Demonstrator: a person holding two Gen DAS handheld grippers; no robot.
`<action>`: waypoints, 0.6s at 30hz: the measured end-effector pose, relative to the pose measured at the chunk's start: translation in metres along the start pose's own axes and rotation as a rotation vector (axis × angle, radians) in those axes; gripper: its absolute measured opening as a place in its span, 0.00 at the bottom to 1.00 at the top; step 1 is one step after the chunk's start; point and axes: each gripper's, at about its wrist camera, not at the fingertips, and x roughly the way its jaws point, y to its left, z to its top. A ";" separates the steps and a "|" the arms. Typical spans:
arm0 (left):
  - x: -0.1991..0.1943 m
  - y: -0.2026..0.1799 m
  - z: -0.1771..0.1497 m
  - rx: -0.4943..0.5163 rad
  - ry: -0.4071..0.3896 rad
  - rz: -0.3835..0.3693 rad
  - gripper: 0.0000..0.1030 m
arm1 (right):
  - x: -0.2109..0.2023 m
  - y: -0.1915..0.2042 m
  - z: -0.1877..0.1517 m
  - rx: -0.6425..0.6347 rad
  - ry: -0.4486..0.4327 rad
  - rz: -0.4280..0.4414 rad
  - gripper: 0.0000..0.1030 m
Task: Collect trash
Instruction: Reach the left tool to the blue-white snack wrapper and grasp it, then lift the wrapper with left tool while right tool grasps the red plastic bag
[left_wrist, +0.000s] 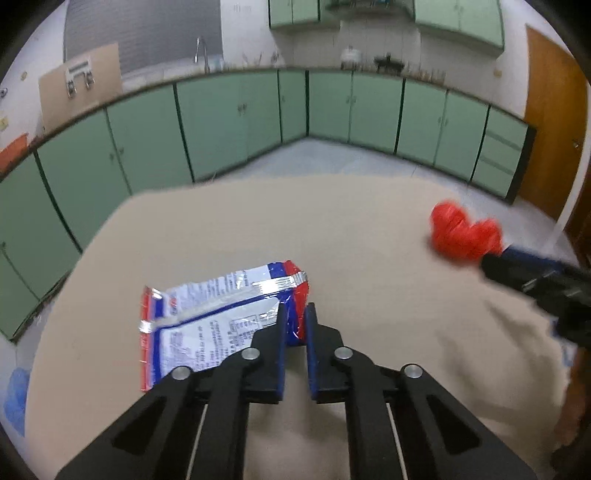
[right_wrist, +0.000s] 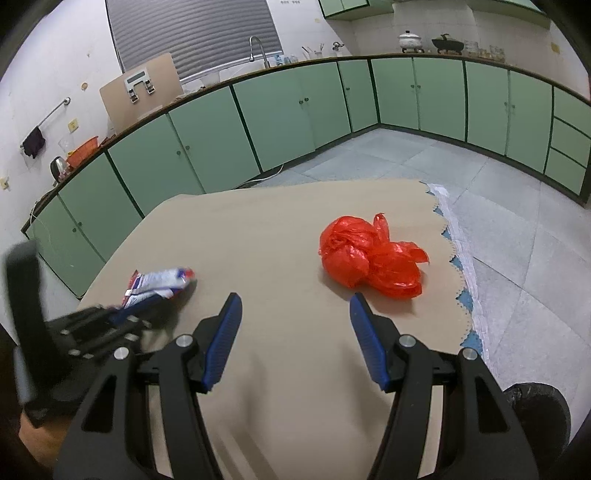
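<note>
While the left gripper (left_wrist: 295, 317) has its jaws pinched nearly together on the right end of a snack wrapper (left_wrist: 221, 314), the rest of that wrapper sticks out to the left of the fingers and lies flat on the tan tablecloth (left_wrist: 351, 240). It's a crinkly foil packet, mostly white with small print, blue and red borders and a silvery sealed edge, clearly flattened. Over on the other side, the right gripper (right_wrist: 295, 314) has its jaws spread wide with nothing between them, hovering over the cloth. A red plastic bag (right_wrist: 369, 254) sits just past its right fingertip, not touching as far as I can see. That bag is scrunched into a loose, shiny lump near the scalloped edge of the cloth. From the right wrist view the wrapper and left gripper are off to the left, kinda blurry.
</note>
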 end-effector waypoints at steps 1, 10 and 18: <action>-0.007 -0.002 0.003 0.008 -0.028 0.000 0.06 | 0.000 -0.001 0.001 0.000 -0.002 -0.004 0.58; -0.043 -0.010 0.032 -0.006 -0.172 -0.050 0.05 | 0.002 -0.017 0.020 0.015 -0.028 -0.064 0.58; -0.035 -0.014 0.033 -0.017 -0.147 -0.068 0.04 | 0.025 -0.027 0.027 0.016 0.000 -0.095 0.58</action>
